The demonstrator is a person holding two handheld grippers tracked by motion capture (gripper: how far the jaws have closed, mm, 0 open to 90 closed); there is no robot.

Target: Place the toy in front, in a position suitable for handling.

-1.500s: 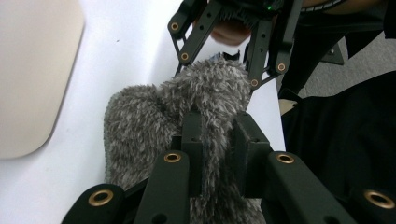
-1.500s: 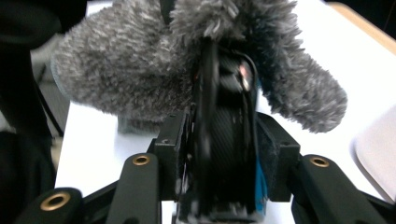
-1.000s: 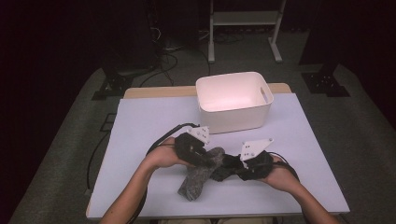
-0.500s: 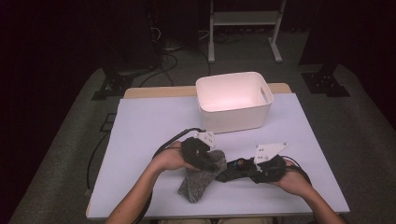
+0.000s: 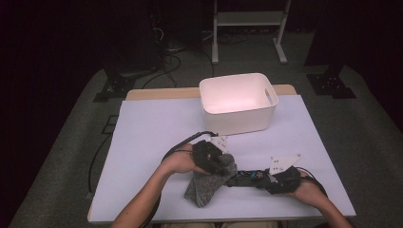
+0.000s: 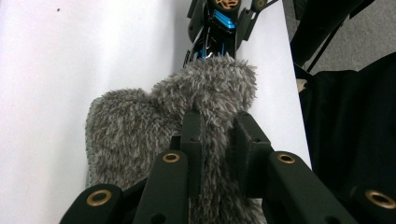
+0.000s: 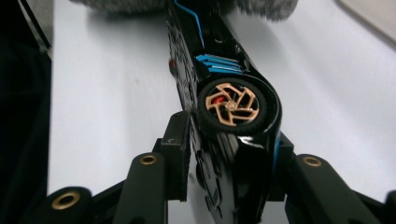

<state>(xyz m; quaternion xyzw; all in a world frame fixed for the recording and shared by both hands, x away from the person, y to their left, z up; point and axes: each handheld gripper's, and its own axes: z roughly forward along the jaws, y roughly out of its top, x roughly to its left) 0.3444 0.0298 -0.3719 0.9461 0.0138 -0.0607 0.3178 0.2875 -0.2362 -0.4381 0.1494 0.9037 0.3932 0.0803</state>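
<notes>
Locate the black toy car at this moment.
In the high view the black toy car lies near the table's front edge, held by the right gripper, its nose at the grey fuzzy cloth.

High view looks down over the table [image 5: 157, 123]; both gripper views sit close, sharing the toy car [image 6: 219, 28]

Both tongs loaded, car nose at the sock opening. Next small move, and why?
Probably ease the toy car a little further into the fuzzy grey sock. The right tongs clamp the car at its rear wheel, its nose already meets the sock's edge, and the left tongs pinch the fabric, so the sock looks held steady for it. The white bin behind stands empty.
</notes>
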